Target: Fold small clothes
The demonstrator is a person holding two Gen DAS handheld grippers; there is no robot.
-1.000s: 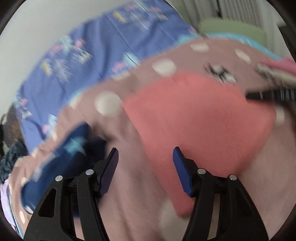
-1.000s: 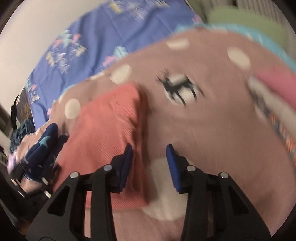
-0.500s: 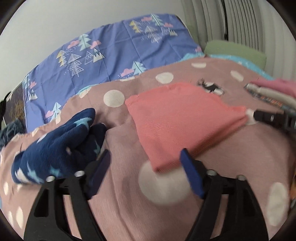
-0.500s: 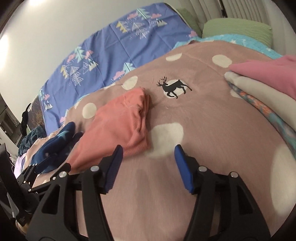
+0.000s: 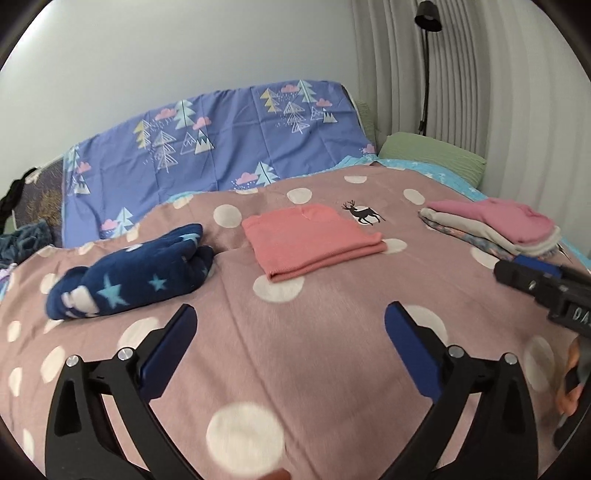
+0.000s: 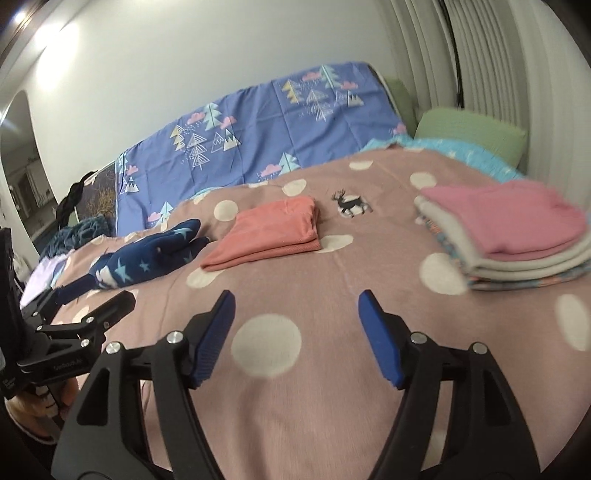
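A folded coral garment [image 5: 312, 240] [image 6: 269, 232] lies flat in the middle of the dotted mauve bedspread [image 5: 295, 350]. Left of it sits a crumpled navy garment with light stars [image 5: 133, 273] [image 6: 147, 258]. At the right rests a stack of folded clothes [image 5: 495, 225] [image 6: 506, 232], pink on top. My left gripper [image 5: 290, 317] hangs well back from the coral piece, its jaws opening, nothing between them. My right gripper [image 6: 295, 302] is likewise back over bare bedspread, jaws opening and empty. Each gripper shows at the edge of the other's view.
A blue sheet with tree prints [image 5: 221, 147] covers the far side against the wall. A green pillow [image 5: 432, 155] and pleated curtain [image 5: 461, 74] with a black lamp [image 5: 428, 14] stand at the back right. More clothes [image 6: 81, 229] lie at the far left.
Both grippers have pulled back and up from the coral garment, which now lies folded and released. Their jaws have spread wider. The whole bed has come into view.
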